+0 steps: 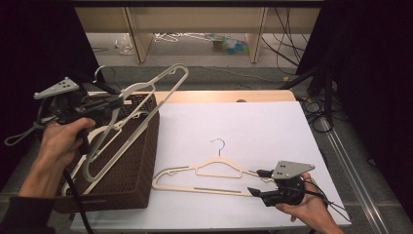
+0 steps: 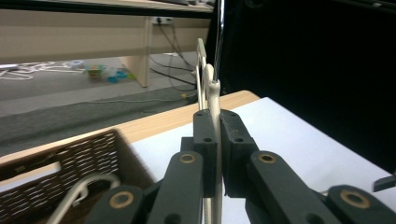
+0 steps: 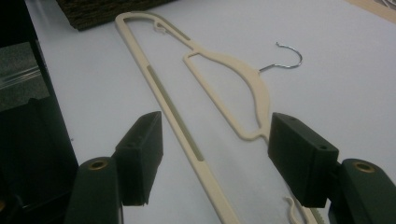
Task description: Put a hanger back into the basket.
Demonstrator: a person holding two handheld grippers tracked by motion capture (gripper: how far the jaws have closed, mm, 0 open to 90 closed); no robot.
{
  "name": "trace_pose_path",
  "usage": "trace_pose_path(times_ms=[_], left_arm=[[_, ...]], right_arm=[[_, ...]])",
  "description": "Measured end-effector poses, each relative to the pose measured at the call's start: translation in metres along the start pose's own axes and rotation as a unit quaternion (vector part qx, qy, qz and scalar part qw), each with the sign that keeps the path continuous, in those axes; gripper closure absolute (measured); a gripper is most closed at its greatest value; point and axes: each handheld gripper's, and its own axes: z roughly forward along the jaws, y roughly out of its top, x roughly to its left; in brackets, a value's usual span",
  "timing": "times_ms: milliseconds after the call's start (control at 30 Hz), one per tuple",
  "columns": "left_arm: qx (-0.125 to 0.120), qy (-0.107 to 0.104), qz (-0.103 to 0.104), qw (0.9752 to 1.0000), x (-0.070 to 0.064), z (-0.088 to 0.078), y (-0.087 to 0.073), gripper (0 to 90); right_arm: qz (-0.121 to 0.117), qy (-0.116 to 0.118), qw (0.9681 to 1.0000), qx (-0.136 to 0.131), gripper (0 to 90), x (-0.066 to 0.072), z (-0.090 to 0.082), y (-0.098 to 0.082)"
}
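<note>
My left gripper (image 1: pixel 117 102) (image 2: pixel 218 126) is shut on a cream plastic hanger (image 1: pixel 146 92) (image 2: pixel 211 88), gripping it near the neck below its metal hook. That hanger hangs tilted in the air above a brown wicker basket (image 1: pixel 141 161) (image 2: pixel 70 158). Another cream hanger (image 1: pixel 104 134) (image 2: pixel 84 186) lies inside the basket. A third cream hanger (image 1: pixel 209 168) (image 3: pixel 224 60) lies flat on the white table cover (image 1: pixel 243 126), hook pointing away. My right gripper (image 1: pixel 255 181) (image 3: pixel 215 135) stands open at that hanger's right end, one jaw on each side of its bars, pads apart from it.
The basket takes up the table's left edge. A strip of bare wooden tabletop (image 1: pixel 219 96) shows behind the white cover. Beyond it are wooden furniture legs (image 1: pixel 139 39) and clutter on the floor. Cables (image 1: pixel 321 117) trail off the right side beside black curtains.
</note>
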Motion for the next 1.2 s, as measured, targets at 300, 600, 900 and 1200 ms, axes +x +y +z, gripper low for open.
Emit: trace_pose_path(times_ms=[300,600,900,1200], left_arm=[[0.004,0.030,0.017,0.9994,0.031,-0.029,-0.017,85.9],[0.012,0.050,0.023,0.9984,0.056,-0.037,-0.035,85.9],[0.032,0.053,0.042,0.9972,0.068,-0.038,-0.052,85.9],[0.051,0.060,0.030,0.9964,0.080,-0.037,-0.070,85.9]], right_arm=[[-0.003,0.001,1.0000,0.004,36.3,0.001,0.002,-0.001],[-0.003,0.003,1.0000,0.006,36.2,0.000,0.003,-0.001],[-0.004,0.005,1.0000,0.007,36.1,0.001,0.003,-0.001],[-0.004,0.007,0.9999,0.008,35.9,0.001,0.004,-0.001]])
